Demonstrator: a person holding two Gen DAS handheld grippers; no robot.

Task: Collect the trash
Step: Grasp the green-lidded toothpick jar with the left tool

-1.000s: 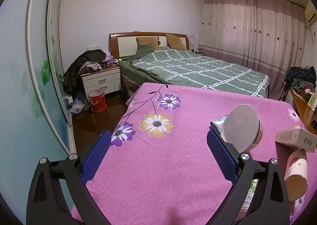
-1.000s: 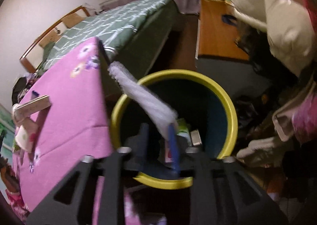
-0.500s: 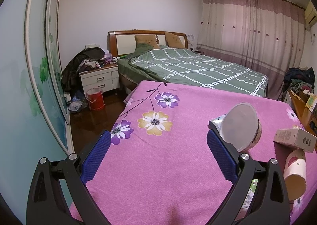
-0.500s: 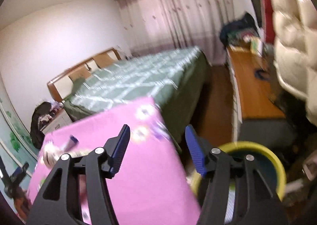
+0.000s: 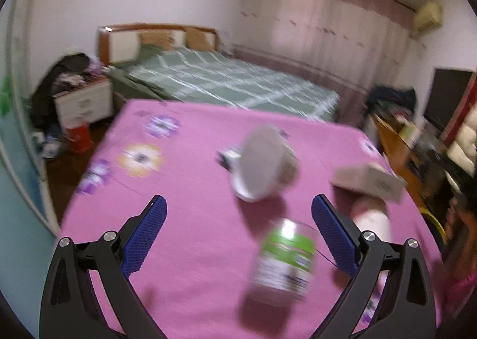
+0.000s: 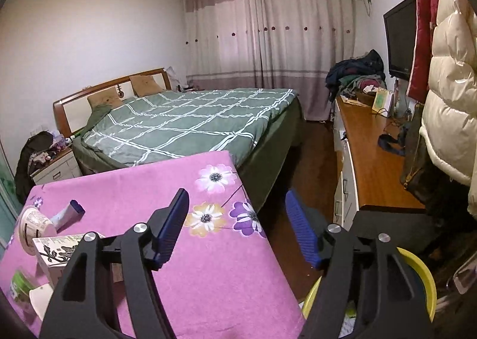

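the left hand-held gripper (image 5: 238,231) is spread wide and holds nothing, low over the pink bench (image 5: 190,267), with the green-labelled jar (image 5: 284,258) just inside its right finger. the view is blurred. i judge the jar is next: centre it between the pads, then close gently so it doesn't tip. the right hand-held gripper (image 6: 237,227) is also released and empty, with the yellow bin (image 6: 421,282) near right. tub (image 5: 262,166), box (image 5: 368,180) and tube (image 6: 67,213) remain.
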